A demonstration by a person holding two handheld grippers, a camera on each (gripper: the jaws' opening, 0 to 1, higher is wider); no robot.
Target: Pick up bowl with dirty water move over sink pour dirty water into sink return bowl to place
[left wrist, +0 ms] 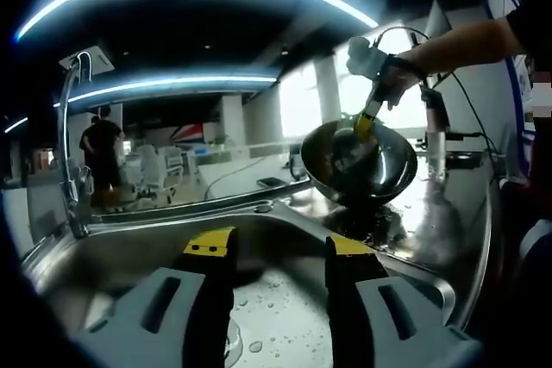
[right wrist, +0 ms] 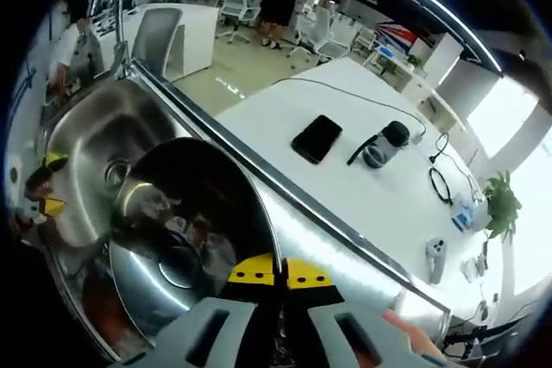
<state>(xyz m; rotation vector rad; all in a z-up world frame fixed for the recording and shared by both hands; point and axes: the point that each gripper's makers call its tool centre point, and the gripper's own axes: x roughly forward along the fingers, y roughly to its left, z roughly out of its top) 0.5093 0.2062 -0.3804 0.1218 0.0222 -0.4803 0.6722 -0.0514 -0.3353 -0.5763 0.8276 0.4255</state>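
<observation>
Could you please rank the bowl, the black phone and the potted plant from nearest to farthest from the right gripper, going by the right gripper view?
1. Bowl: held at its rim in the right gripper, beside the sink.
2. Black phone: on the white table beyond the counter edge.
3. Potted plant: at the table's far end, by the window.

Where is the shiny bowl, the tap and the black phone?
bowl (right wrist: pixel 185 239), right gripper view, on its shiny inside wall.
tap (left wrist: pixel 65 140), left gripper view, on its upright pipe.
phone (right wrist: pixel 316 138), right gripper view, on the middle of its dark face, lying on the white table.
</observation>
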